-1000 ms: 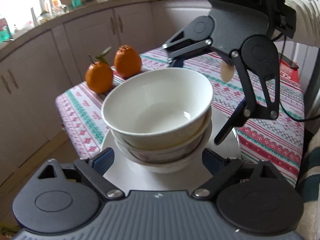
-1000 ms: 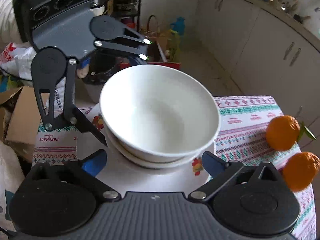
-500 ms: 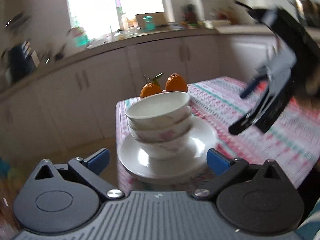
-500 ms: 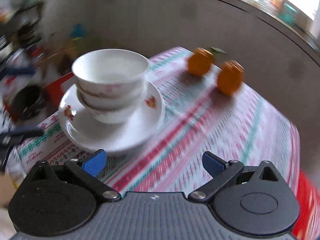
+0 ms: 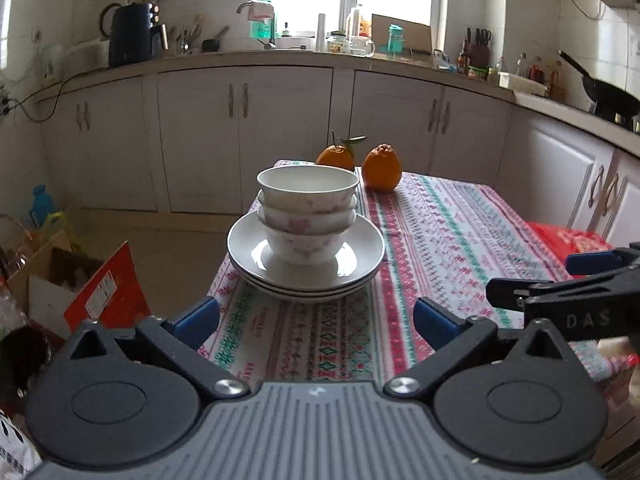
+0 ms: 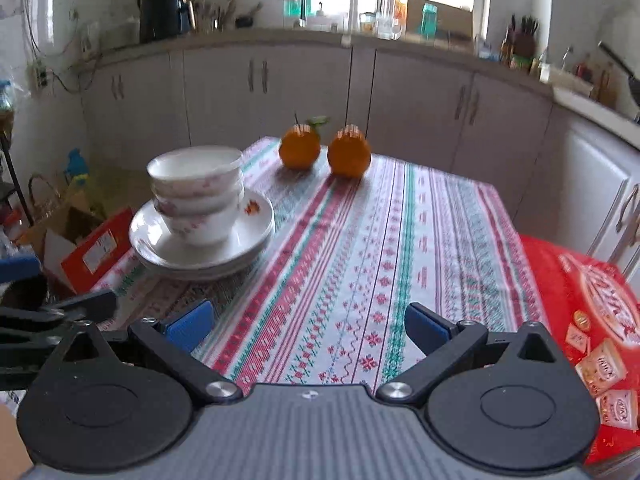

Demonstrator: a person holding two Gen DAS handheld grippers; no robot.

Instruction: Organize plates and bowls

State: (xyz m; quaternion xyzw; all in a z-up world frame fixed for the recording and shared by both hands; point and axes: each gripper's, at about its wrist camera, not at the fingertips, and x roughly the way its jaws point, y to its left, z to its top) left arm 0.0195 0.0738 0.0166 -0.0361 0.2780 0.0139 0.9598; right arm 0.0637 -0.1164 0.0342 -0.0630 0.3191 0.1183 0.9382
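Note:
Three white bowls with pink flowers (image 5: pixel 307 204) (image 6: pixel 198 188) are nested upright on a stack of white plates (image 5: pixel 360 248) (image 6: pixel 256 224) near the left edge of the table. My left gripper (image 5: pixel 316 318) is open, a short way back from the plates, with nothing between its blue pads. My right gripper (image 6: pixel 306 324) is also open and empty, over the tablecloth to the right of the stack. The right gripper's fingers (image 5: pixel 560 292) show at the right edge of the left wrist view.
Two oranges (image 5: pixel 382 168) (image 6: pixel 348 156) sit at the far end of the striped tablecloth (image 5: pixel 460 240). A red packet (image 6: pixel 580 300) lies on the table's right side. Cardboard boxes (image 5: pixel 100 292) stand on the floor to the left. Kitchen cabinets (image 5: pixel 280 136) run behind.
Both grippers have pulled back from the bowl and plate stack and rolled level. They faced each other across it; now they sit side by side looking the same way.

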